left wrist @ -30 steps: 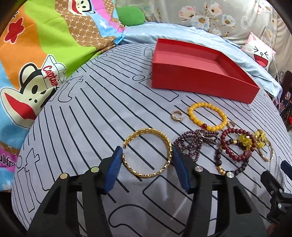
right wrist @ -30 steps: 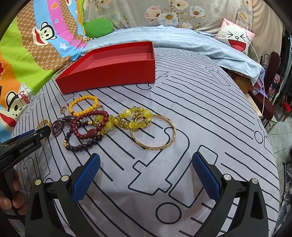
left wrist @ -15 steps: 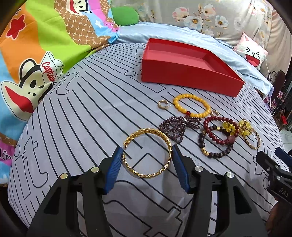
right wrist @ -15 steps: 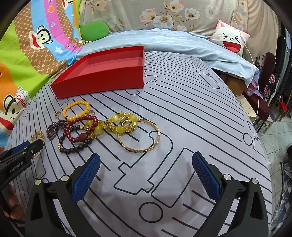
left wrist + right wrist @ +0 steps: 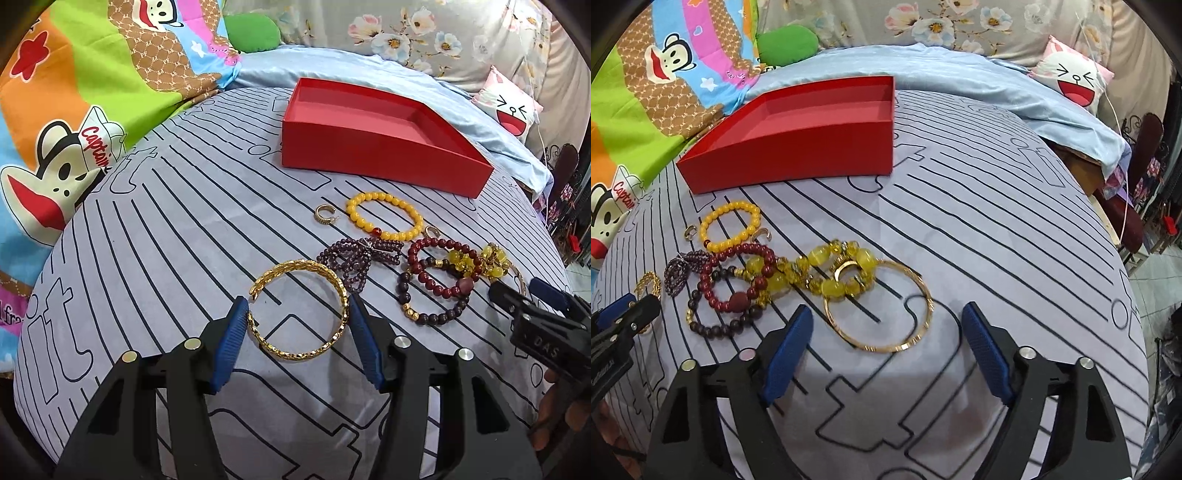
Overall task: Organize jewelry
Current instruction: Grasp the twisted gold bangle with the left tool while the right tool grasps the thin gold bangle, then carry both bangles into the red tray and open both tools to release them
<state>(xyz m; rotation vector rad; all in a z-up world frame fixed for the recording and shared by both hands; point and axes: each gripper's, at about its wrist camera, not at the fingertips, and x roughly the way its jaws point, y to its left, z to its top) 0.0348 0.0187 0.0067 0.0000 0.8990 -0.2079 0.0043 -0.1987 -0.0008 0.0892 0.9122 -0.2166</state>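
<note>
Left gripper [image 5: 298, 321] clamps the gold bangle [image 5: 298, 312] (pads against both sides) on the striped sheet [image 5: 184, 221]. Right gripper [image 5: 886, 343], jaws just narrowing, remains unclenched around a thin gold ring bangle [image 5: 879, 306]; red tray [image 5: 798, 147] sits beyond.

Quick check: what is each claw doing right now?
Left claw: closed on the gold woven bangle.
Right claw: open, jaws just closing, thin gold bangle ahead, ungripped.
</note>
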